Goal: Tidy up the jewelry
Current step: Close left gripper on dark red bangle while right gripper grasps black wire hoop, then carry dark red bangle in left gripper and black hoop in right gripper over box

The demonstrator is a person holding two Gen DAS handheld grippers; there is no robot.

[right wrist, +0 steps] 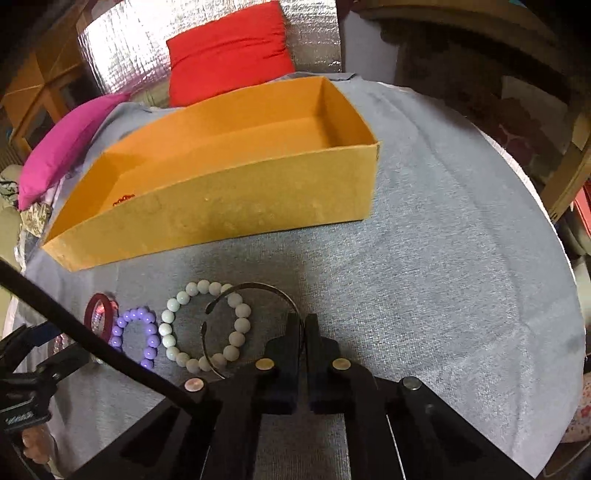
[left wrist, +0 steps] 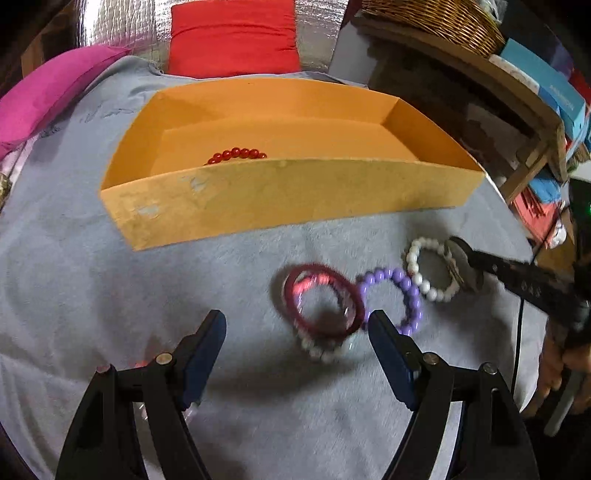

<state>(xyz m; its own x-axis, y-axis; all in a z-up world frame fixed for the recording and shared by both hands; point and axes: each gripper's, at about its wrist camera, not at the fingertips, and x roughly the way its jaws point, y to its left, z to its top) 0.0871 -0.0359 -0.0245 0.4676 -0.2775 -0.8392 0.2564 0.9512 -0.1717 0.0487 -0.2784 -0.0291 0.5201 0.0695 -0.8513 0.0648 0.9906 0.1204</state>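
The box's near wall (left wrist: 280, 195) hides most of the red bead bracelet (left wrist: 238, 154); the dark red bangle (left wrist: 325, 306) is motion-blurred.

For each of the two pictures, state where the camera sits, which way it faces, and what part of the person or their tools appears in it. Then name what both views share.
Left wrist view: rides the left gripper, looking down past its open jaws at the maroon bangle; the right gripper and a hand show at right.
Right wrist view: rides the right gripper, shut on the thin metal bangle; the left gripper shows at the left edge.
Shared: orange box, purple bead bracelet, white bead bracelet, grey cloth, red cushion.
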